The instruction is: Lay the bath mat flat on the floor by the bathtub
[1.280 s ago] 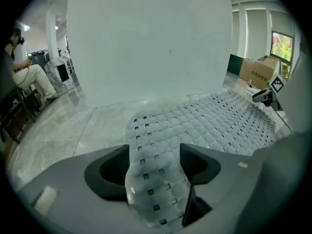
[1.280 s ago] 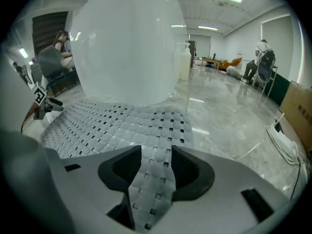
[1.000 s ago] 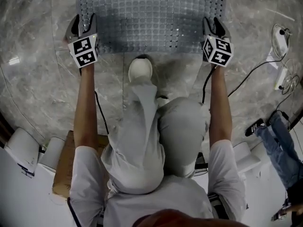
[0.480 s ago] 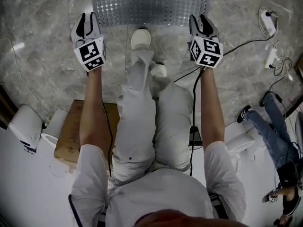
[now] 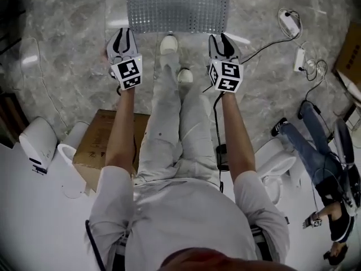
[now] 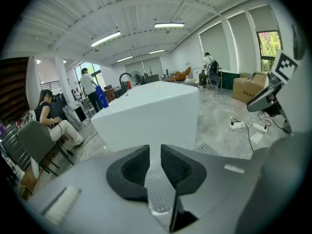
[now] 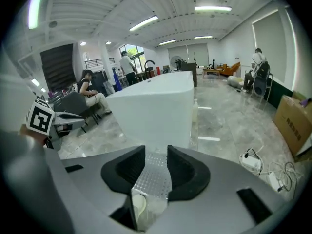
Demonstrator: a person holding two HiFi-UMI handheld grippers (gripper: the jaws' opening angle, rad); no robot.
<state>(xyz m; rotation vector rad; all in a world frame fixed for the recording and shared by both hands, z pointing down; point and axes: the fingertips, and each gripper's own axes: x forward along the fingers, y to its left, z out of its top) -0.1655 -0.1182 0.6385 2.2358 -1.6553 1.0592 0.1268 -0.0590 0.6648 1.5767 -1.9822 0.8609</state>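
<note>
The translucent studded bath mat lies flat on the marble floor ahead of my feet. My left gripper hovers short of the mat's near left corner, touching nothing. Its jaws are closing, with only a narrow gap and nothing between them. My right gripper hovers short of the near right corner. Its jaws are wider, also closing, and hold nothing. In the left gripper view the left gripper points at the white bathtub, with the mat on the floor below. The right gripper shows the bathtub and mat likewise.
The person's shoes stand just short of the mat's near edge. A cardboard box lies at the left by white fixtures. Cables and a power strip trail at the right, where a seated person stretches a leg.
Both grippers have come off the mat's near corners and drawn back towards me; the mat stays flat on the floor. The left jaws have narrowed a lot.
</note>
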